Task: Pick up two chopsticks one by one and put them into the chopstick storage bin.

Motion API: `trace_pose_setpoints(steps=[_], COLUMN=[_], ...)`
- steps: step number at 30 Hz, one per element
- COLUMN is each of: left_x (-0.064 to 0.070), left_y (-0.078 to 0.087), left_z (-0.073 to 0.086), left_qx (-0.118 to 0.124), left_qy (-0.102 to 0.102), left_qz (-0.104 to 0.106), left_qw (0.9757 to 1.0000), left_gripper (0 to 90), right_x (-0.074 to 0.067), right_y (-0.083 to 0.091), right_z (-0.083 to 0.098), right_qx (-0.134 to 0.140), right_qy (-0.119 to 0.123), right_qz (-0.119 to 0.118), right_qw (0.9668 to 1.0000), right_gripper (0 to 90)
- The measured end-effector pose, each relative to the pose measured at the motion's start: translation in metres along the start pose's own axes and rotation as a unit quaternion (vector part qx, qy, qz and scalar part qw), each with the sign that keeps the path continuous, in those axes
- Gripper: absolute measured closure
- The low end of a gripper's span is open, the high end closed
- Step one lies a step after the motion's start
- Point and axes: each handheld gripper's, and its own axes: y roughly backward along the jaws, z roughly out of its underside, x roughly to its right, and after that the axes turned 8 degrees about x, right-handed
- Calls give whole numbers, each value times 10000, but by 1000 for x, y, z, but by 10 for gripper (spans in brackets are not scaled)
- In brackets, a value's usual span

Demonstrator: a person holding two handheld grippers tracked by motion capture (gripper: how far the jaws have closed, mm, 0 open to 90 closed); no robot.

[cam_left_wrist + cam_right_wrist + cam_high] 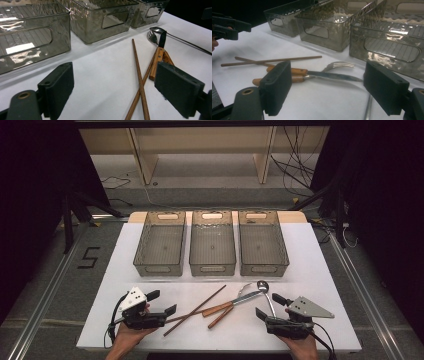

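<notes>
High view: left gripper (159, 304) and right gripper (267, 306) released, empty, near table's (320, 270) front edge; chopsticks (196, 310), knife (235, 302), fork (241, 293), spoon (266, 295) between them; bare strip before three bins (212, 244).
Left gripper view: brown chopsticks crossed.
Right gripper view: wooden-handled knife over fork.

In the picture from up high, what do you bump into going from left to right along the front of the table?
Left gripper → chopsticks → wooden-handled knife and fork → spoon → right gripper.
</notes>
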Motion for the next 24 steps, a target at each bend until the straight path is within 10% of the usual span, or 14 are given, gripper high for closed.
trace_pose_setpoints(steps=[14, 24], left_x=[3, 22], left_y=[-9, -40], left_z=[-17, -49], left_qx=[-640, -1746], left_qy=[15, -238], left_qz=[-20, 17], left_qw=[9979, 9843], left_gripper=[161, 210], right_x=[1, 1], right_y=[-1, -3], right_z=[0, 0], right_qx=[-37, -105], right_qy=[-35, -19], right_qz=[15, -25], right_qw=[10000, 9999], right_gripper=[235, 236])
